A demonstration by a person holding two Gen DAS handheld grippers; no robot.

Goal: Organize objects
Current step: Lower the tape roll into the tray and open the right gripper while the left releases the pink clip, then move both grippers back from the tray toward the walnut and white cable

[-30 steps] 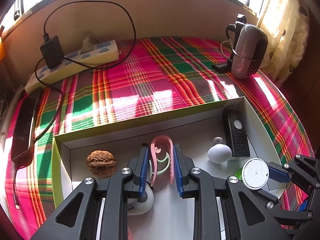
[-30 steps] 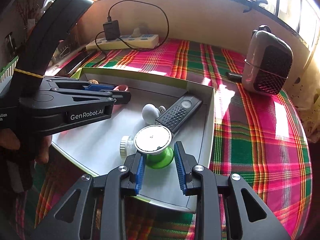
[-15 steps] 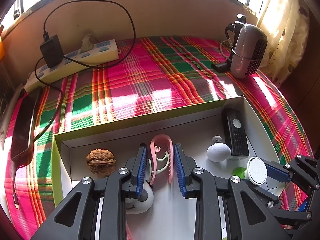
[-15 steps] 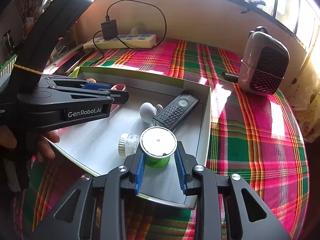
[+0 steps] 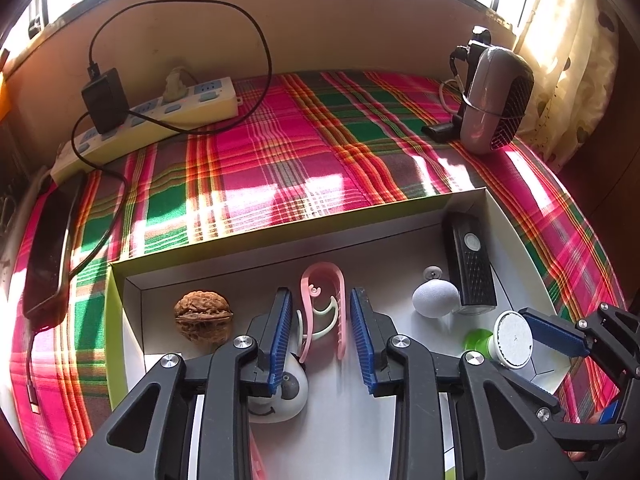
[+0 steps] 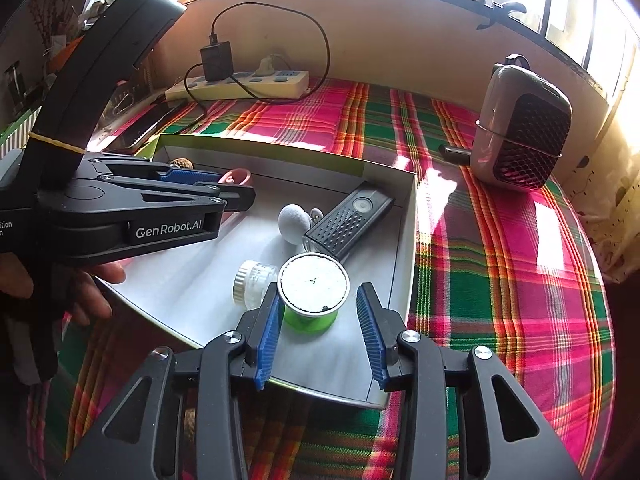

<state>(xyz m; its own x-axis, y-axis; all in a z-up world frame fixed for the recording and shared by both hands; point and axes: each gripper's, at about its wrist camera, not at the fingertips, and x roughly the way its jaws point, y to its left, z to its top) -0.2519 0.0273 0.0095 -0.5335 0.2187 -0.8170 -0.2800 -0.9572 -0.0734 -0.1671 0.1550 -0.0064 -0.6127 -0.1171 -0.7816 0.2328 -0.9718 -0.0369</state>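
Observation:
A white box with a green rim [image 5: 280, 244] lies on the plaid cloth. In it a pink clip [image 5: 340, 304] with a pale green hook lies between the fingers of my left gripper [image 5: 321, 300]. Its jaws are opening and the pads stand clear of the clip. My right gripper [image 6: 319, 292] straddles a green cup with a white lid [image 6: 314, 284] standing on the box floor. Those jaws are opening too, with a gap at the right pad. The box also holds a walnut [image 5: 202, 314], a white ball [image 5: 434, 298] and a black remote [image 5: 472, 268].
A small clear jar [image 6: 254, 280] lies left of the cup. A white round thing [image 5: 280, 396] sits under my left finger. Beyond the box are a power strip [image 5: 160, 120] with a black adapter [image 5: 105, 98], a phone [image 5: 48, 240] and a small heater [image 5: 496, 100].
Both pairs of jaws have spread apart. The left pads have drawn away from the pink clip, and the right pads have come off the green cup, which now stands in the box.

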